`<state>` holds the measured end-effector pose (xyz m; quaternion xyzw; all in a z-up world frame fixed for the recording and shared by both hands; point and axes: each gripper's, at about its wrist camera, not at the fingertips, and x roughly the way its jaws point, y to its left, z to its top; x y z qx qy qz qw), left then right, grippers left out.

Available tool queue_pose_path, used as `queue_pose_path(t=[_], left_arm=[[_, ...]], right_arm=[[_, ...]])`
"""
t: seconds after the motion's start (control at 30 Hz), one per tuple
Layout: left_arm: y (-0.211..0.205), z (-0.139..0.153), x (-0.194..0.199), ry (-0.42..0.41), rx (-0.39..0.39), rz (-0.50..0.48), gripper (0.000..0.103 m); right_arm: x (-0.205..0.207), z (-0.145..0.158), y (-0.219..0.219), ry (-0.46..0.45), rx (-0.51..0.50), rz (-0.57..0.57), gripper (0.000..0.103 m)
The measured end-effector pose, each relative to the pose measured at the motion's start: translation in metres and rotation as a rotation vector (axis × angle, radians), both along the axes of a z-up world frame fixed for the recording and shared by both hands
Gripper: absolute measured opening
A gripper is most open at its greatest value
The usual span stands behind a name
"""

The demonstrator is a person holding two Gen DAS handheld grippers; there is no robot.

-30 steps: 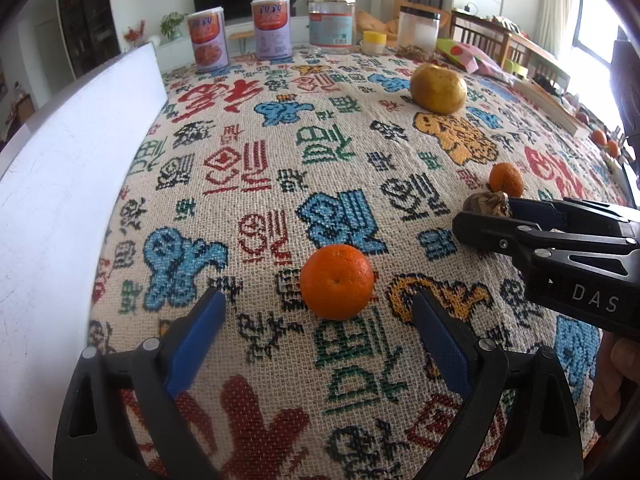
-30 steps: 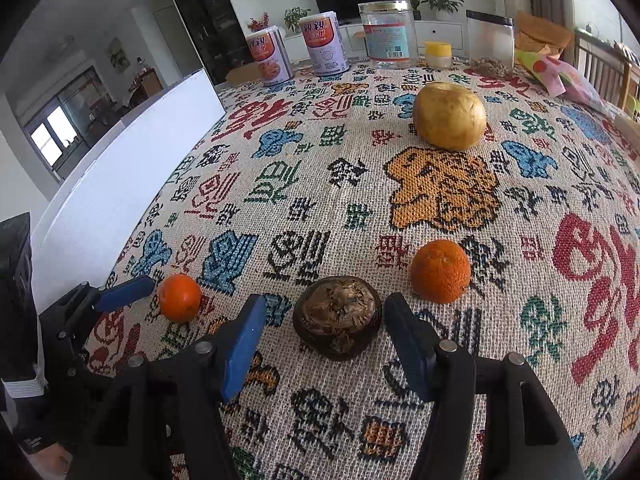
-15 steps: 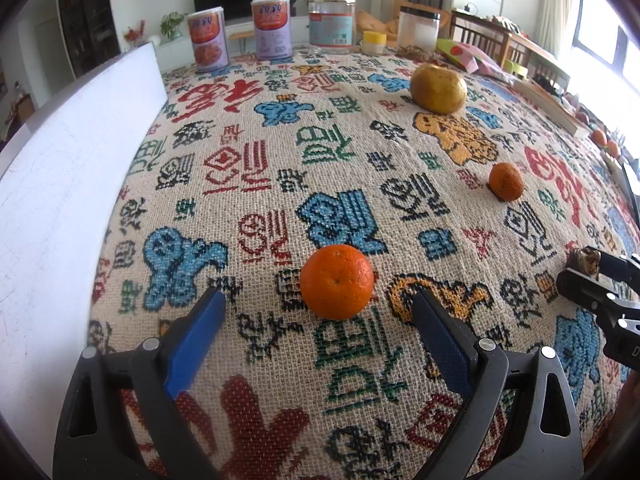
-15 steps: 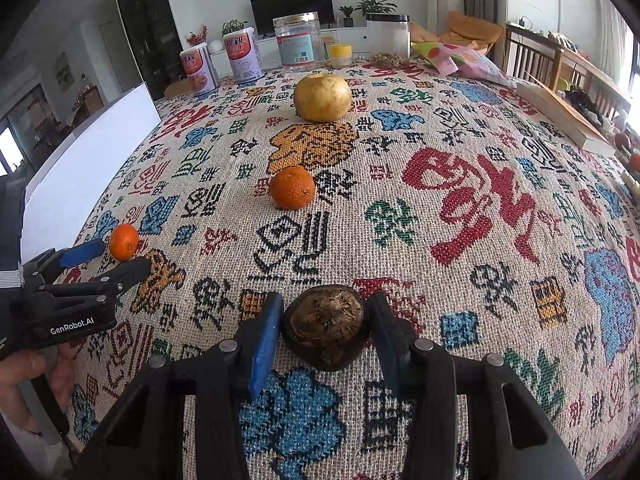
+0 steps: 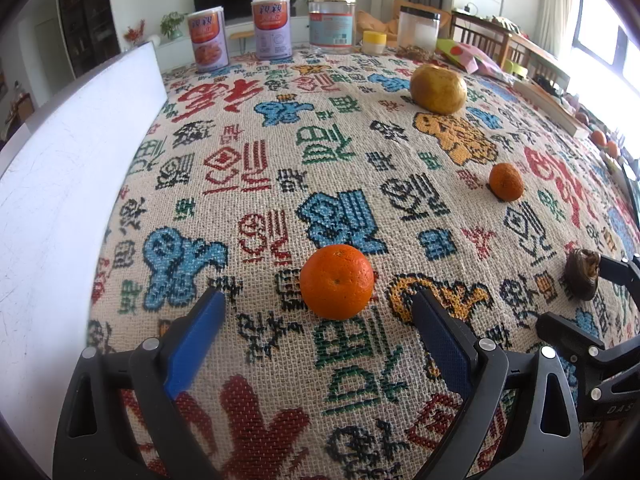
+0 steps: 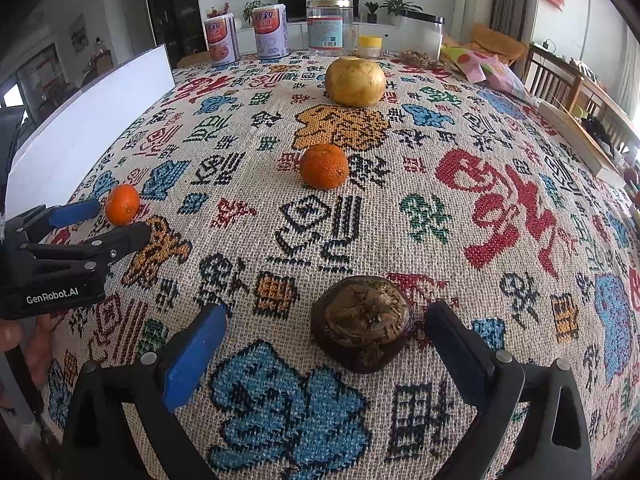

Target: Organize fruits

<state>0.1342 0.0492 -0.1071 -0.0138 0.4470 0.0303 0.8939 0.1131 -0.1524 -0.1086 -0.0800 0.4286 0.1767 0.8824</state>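
Observation:
An orange mandarin lies on the patterned cloth just ahead of my open left gripper, between its blue-padded fingers but untouched; it also shows in the right wrist view. A dark brown mangosteen sits on the cloth between the wide-open jaws of my right gripper; it shows at the right edge of the left wrist view. A second mandarin and a large yellow pomelo lie farther back.
A white board lines the table's left side. Two cans, a clear jar, a small yellow-lidded tub and another jar stand along the far edge. Chairs and clutter stand at the right.
My right gripper carried the mangosteen toward the near right of the table, then opened and left it on the cloth. The left gripper has stayed still around the mandarin.

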Motion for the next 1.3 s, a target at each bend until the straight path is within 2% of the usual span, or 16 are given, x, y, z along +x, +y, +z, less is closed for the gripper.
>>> queue_pose_path(t=[0.47, 0.57, 0.6, 0.67, 0.73, 0.83, 0.9, 0.93, 0.97, 1.0, 1.03, 1.1, 1.17, 1.2, 1.3], left_arm=[[0.0, 0.0, 0.0, 0.0, -0.001, -0.001, 0.095], [0.004, 0.003, -0.001, 0.01, -0.053, -0.049, 0.095], [0.006, 0.006, -0.002, 0.013, -0.092, -0.076, 0.095], [0.011, 0.011, -0.006, 0.008, -0.148, -0.106, 0.095], [0.01, 0.017, -0.009, -0.017, -0.12, -0.12, 0.095], [0.001, 0.018, -0.005, -0.031, -0.03, -0.137, 0.093], [-0.004, 0.015, 0.001, -0.019, -0.013, -0.137, 0.081], [-0.006, 0.011, 0.004, 0.001, -0.014, -0.134, 0.055], [-0.005, 0.007, 0.007, 0.024, -0.02, -0.127, 0.039], [-0.005, 0.01, 0.005, -0.008, -0.022, -0.116, 0.033], [-0.003, 0.009, 0.004, -0.01, -0.031, -0.107, 0.03], [0.0, 0.01, -0.001, -0.02, -0.058, -0.092, 0.029], [0.004, 0.016, -0.01, -0.018, -0.107, -0.083, 0.028], [0.006, 0.021, -0.018, -0.014, -0.146, -0.082, 0.028], [0.012, 0.05, -0.049, -0.012, -0.28, -0.105, 0.028]], right_arm=[[0.0, -0.001, 0.001, 0.003, -0.004, 0.003, 0.103], [-0.001, 0.001, -0.001, 0.002, 0.009, 0.003, 0.102], [-0.001, 0.003, -0.004, 0.003, 0.039, 0.002, 0.102], [-0.003, 0.01, -0.018, 0.01, 0.16, 0.002, 0.102], [-0.006, 0.017, -0.031, -0.01, 0.234, -0.022, 0.102], [-0.003, 0.016, -0.035, 0.002, 0.257, -0.049, 0.102], [0.001, 0.012, -0.031, 0.025, 0.235, -0.048, 0.098], [0.002, 0.011, -0.028, 0.032, 0.225, -0.044, 0.093], [0.002, 0.01, -0.027, 0.031, 0.218, -0.037, 0.088], [0.002, 0.011, -0.026, 0.024, 0.213, -0.035, 0.087], [0.001, 0.012, -0.026, 0.014, 0.21, -0.035, 0.083], [0.002, 0.011, -0.027, 0.008, 0.204, -0.042, 0.071], [0.003, 0.01, -0.027, 0.001, 0.178, -0.052, 0.046], [0.003, 0.01, -0.027, 0.002, 0.181, -0.052, 0.041], [-0.005, 0.02, -0.03, -0.019, 0.229, -0.03, 0.041]])
